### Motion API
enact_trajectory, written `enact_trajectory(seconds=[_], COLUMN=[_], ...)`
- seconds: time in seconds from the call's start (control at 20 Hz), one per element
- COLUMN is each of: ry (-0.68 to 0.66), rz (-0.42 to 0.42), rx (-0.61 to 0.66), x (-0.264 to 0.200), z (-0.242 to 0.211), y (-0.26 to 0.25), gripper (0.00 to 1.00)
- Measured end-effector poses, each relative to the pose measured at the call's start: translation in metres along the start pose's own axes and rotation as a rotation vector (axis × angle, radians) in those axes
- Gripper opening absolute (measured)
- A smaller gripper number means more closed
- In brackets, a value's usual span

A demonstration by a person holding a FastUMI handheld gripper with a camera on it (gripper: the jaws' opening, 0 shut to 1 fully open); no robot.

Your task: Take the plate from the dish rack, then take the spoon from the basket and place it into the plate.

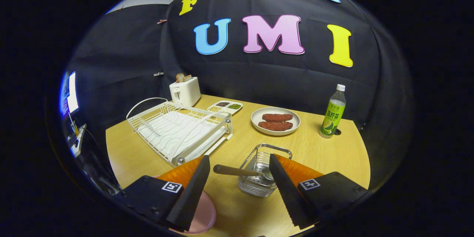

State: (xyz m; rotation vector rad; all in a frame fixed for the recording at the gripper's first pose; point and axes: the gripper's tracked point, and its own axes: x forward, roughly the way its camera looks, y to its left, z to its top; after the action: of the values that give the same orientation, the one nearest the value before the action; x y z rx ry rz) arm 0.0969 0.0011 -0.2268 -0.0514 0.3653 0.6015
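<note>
Jaws stand wide apart, holding nothing; I read the gripper (239,163) as hovering above the table (326,155). Gripper view: between the two fingers, just ahead of the tips, sits the metal basket (259,181) with its handle raised. The spoon (240,172) lies across the basket's top, handle pointing toward the left finger, bowl close to the right finger; I cannot tell whether that finger touches it. The pink plate (203,216) lies flat on the table under and beside the left finger, partly hidden by it. Beyond the left finger stands the white dish rack (177,131), with no plate in it. Further back: a white toaster (185,90) with bread in its slots, a small divided tray (225,106) of grains, a white dish (275,121) holding two reddish-brown pieces, and a green bottle (333,113) standing upright, well right of the dish.
</note>
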Motion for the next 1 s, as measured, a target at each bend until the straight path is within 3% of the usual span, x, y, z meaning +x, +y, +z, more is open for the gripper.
enact_trajectory(seconds=[0.25, 0.4, 0.55, 0.7, 1.0], ry=[0.011, 0.008, -0.001, 0.005, 0.013], rz=[0.013, 0.018, 0.010, 0.004, -0.045], rx=[-0.049, -0.055, -0.091, -0.106, -0.126], x=[0.018, 0.029, 0.035, 0.039, 0.038], z=[-0.008, -0.011, -0.010, -0.013, -0.007], y=[0.000, 0.002, 0.002, 0.006, 0.001], gripper=[0.98, 0.82, 0.72, 0.51, 0.43])
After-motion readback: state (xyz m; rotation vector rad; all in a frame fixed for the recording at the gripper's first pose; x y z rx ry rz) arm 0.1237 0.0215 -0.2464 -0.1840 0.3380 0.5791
